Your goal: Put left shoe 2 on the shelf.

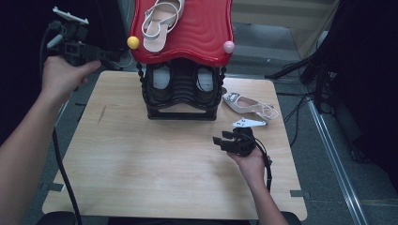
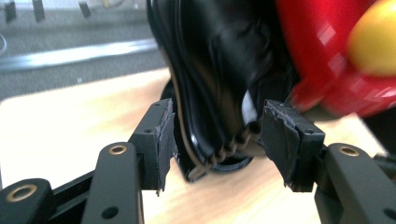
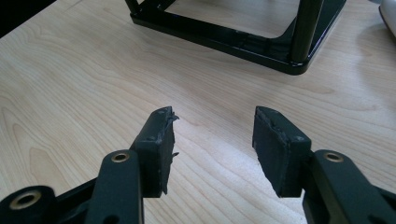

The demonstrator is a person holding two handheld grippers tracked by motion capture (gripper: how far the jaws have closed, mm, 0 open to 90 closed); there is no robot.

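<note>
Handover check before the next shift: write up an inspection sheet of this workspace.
Surface: wooden table, light grain, a dark scuff near its left side.
Job's things: two-tier shoe rack with red top shelf; one pale sandal on that shelf, black shoes on the lower tier, one pale shoe on the table right of the rack.
Clutter: nothing seen.
Grippers: left gripper open, raised at the rack's left corner, nothing gripped; right gripper open, low over bare wood.
Cables: black cable trails from the left gripper along the table's left edge.
Surroundings: dark stands and floor cables to the right.
</note>
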